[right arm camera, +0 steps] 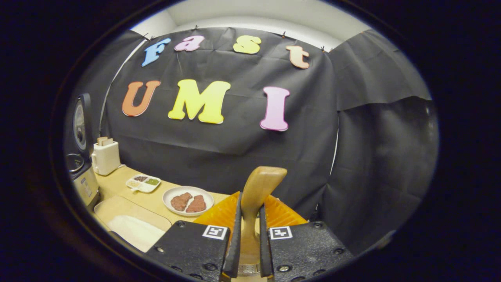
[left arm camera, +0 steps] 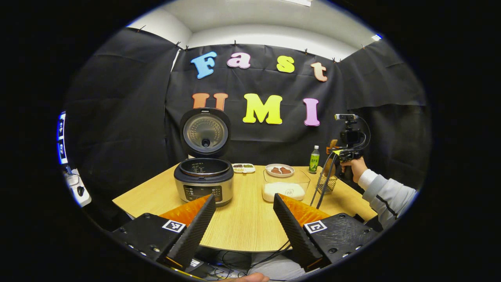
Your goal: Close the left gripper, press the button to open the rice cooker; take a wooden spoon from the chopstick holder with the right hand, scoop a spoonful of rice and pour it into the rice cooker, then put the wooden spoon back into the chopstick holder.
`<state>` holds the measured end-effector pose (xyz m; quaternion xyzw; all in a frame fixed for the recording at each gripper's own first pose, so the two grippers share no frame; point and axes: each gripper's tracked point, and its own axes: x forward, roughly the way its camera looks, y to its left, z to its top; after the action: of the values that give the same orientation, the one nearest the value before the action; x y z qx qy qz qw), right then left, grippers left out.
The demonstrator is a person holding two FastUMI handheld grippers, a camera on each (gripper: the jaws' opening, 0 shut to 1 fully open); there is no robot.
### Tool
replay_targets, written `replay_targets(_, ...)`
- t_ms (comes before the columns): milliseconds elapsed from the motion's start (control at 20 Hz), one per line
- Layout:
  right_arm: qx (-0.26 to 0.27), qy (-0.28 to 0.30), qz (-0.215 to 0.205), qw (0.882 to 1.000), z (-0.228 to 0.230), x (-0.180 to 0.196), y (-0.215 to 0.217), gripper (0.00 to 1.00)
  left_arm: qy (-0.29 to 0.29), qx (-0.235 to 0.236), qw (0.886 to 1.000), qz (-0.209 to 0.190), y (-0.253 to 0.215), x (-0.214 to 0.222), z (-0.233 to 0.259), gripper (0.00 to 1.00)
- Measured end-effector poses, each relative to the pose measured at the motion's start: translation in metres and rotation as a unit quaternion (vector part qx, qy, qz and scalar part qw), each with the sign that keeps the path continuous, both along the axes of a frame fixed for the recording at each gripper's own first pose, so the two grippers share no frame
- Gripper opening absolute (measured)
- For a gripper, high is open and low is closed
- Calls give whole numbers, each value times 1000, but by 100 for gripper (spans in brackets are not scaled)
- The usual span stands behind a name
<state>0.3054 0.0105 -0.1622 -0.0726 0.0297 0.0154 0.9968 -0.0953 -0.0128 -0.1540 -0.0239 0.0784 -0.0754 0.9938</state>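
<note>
The right gripper [right arm camera: 247, 250] clamps the wooden spoon [right arm camera: 256, 192] by its handle — light, stiff, likely smooth, so a firm mid-handle grip suits; the left gripper [left arm camera: 244, 223] is spread open.

A recording booth staged as a kitchen: black cloth [left arm camera: 117, 117] is hung behind a wooden table [left arm camera: 250, 219], where a rice cooker [left arm camera: 203, 180] is set.

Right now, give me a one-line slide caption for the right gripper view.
Right hand-held gripper shut on the wooden spoon, bowl up, above the table.
</note>
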Motion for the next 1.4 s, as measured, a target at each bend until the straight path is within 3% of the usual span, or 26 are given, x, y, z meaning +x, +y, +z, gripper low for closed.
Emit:
replay_targets(150, 42, 21, 11, 999, -15, 2, -6, 29, 9, -3, 1000, 4, -1, 4, -3, 95)
replay_targets(200, 50, 23, 8, 998, -16, 3, -11, 36, 11, -2, 1000, 2, -3, 4, -5, 95)
replay_targets(250, 59, 25, 9, 998, -17, 5, -13, 30, 12, 1, 1000, 1, -4, 3, -6, 95)
replay_targets(400, 64, 19, 0, 998, -11, 1, -21, 35, 12, 5, 1000, -3, -9, 3, -8, 95)
replay_targets(450, 56, 8, -10, 998, -4, 0, -27, 58, 12, 5, 1000, -5, -11, 3, -8, 95)
replay_targets(500, 51, -4, -12, 999, 2, -1, -30, 63, 10, 6, 1000, -6, -12, 3, -8, 95)
replay_targets(650, 52, -20, -11, 998, 19, -16, -33, 100, 8, 9, 1000, -5, -13, 5, -6, 95)
replay_targets(950, 60, -31, -5, 998, 46, -46, -30, 100, 1, 23, 1000, 8, -5, 21, 4, 95)
replay_targets(1400, 116, -23, -24, 993, 57, -129, -37, 100, -29, 21, 999, 35, 29, 82, 57, 95)
